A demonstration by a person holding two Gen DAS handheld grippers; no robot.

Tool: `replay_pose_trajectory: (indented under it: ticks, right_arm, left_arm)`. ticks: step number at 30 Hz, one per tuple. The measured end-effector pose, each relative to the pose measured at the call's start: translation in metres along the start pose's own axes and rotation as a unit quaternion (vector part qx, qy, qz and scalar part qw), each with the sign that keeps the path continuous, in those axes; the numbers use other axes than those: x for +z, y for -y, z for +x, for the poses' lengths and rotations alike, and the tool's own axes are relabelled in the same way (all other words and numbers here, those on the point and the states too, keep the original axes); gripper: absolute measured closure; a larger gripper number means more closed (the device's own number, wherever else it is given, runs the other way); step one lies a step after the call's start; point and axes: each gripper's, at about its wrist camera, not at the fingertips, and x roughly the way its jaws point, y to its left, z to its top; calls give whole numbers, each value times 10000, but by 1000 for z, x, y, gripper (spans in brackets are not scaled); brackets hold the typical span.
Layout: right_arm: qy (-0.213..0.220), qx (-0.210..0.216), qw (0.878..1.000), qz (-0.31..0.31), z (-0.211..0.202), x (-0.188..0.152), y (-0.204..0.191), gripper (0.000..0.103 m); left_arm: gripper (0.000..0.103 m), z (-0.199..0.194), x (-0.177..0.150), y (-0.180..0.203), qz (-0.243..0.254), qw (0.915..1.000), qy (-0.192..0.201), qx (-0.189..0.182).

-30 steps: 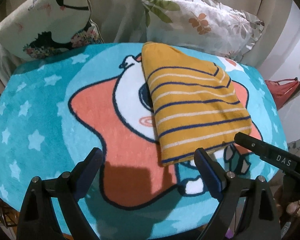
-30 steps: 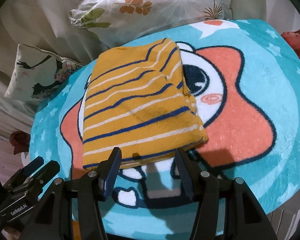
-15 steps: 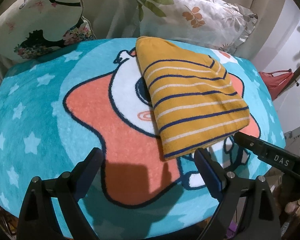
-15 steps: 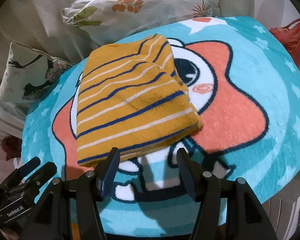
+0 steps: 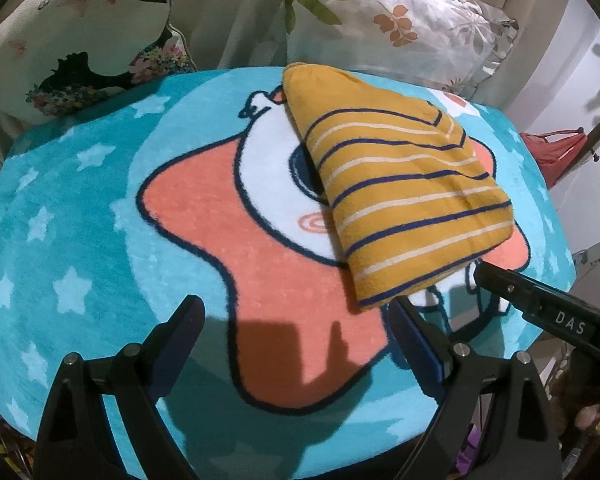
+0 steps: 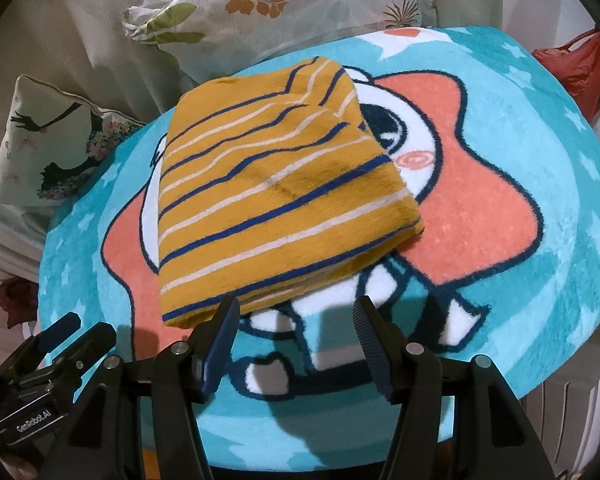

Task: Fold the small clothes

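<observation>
A small mustard-yellow garment with navy and white stripes (image 5: pixel 404 200) (image 6: pixel 276 196) lies folded into a compact block on a round turquoise mat. My left gripper (image 5: pixel 296 320) stands open over the mat's orange star, just left of the garment's near corner, with nothing between its fingers. My right gripper (image 6: pixel 296 320) is open too, poised at the garment's near edge; its left finger tip overlaps that edge in the picture, and the gap between the fingers holds only mat. Each gripper shows at the edge of the other's view: the right one (image 5: pixel 548 312), the left one (image 6: pixel 48 364).
The turquoise star-patterned mat (image 5: pixel 60 220) (image 6: pixel 540 140) covers a raised round surface whose edge drops away near me. Behind it lean a leaf-print pillow (image 5: pixel 400 28) (image 6: pixel 284 4) and a bird-print cushion (image 5: pixel 84 48) (image 6: pixel 48 148). A red bag (image 5: pixel 556 152) (image 6: pixel 580 68) hangs at the right.
Both views have shifted slightly, so the garment and mat sit a bit lower and closer. The right gripper's fingers stand a touch wider. The garment itself has not moved.
</observation>
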Motion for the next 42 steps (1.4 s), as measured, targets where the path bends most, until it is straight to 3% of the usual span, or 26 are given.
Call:
replay_pose_trajectory:
  ticks: [15, 22, 26, 42]
  right_arm:
    - [6, -65, 9998, -190, 3, 6, -18, 39]
    - [25, 41, 9988, -483, 1, 16, -14, 39]
    - [47, 115, 9987, -500, -7, 22, 4, 39]
    - [12, 244, 9978, -616, -27, 29, 90, 38]
  left_arm:
    - [11, -5, 3, -15, -235, 9996, 130, 102]
    - [11, -6, 2, -1, -474, 9984, 177, 247]
    - [11, -12, 2, 20, -520, 9974, 331, 387]
    - [11, -11, -16, 101, -666, 9962, 307, 474]
